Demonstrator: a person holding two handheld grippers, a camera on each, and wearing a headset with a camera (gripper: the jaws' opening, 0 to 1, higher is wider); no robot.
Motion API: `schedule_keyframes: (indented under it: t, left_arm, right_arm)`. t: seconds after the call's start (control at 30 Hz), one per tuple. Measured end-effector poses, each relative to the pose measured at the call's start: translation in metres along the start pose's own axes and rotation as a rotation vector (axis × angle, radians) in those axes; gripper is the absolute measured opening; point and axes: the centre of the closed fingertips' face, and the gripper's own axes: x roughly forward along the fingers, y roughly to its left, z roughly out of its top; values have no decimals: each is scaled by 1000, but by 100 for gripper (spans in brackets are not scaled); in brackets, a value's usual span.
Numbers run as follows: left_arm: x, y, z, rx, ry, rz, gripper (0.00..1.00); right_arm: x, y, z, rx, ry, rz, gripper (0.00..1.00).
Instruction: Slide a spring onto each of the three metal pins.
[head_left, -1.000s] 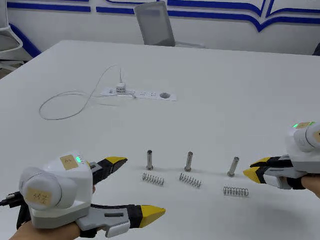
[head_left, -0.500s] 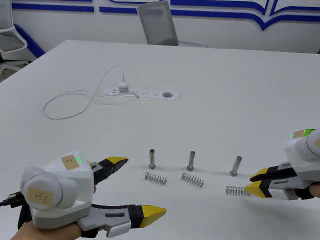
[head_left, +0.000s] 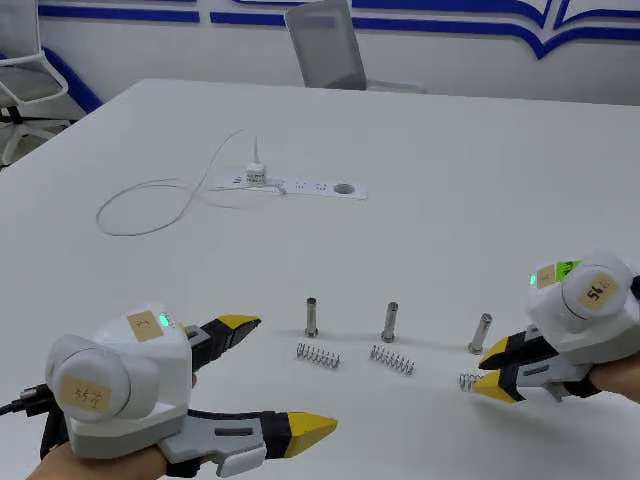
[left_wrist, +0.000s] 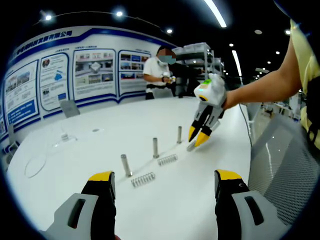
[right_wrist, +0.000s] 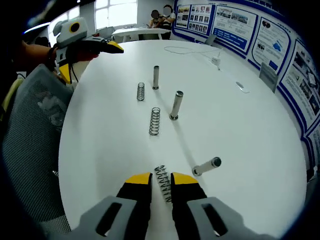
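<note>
Against half a second ago: right gripper (head_left: 487, 370) lower and further left, jaws narrowed around the right spring (head_left: 466, 380), just near of the right pin (head_left: 480, 333); pinching or only flanking, cannot tell. Left gripper (head_left: 280, 375) unchanged at near left, jaws spread wide, holding nothing. In the right gripper view, spring lying full length between the yellow tips; in the head view, mostly hidden behind them. Left spring (head_left: 318, 354) and middle spring (head_left: 392, 359) loose on the table (head_left: 450, 200).
</note>
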Motion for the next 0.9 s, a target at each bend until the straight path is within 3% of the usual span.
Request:
schedule_keyframes:
  t: [0.47, 0.9]
  left_arm:
    - [-4, 1, -3, -14, 0, 17, 83]
    - [-5, 3, -4, -20, 2, 22, 82]
  right_arm:
    - [16, 5, -1, -175, 139, 82, 13]
    - [18, 5, -2, -176, 158, 94, 12]
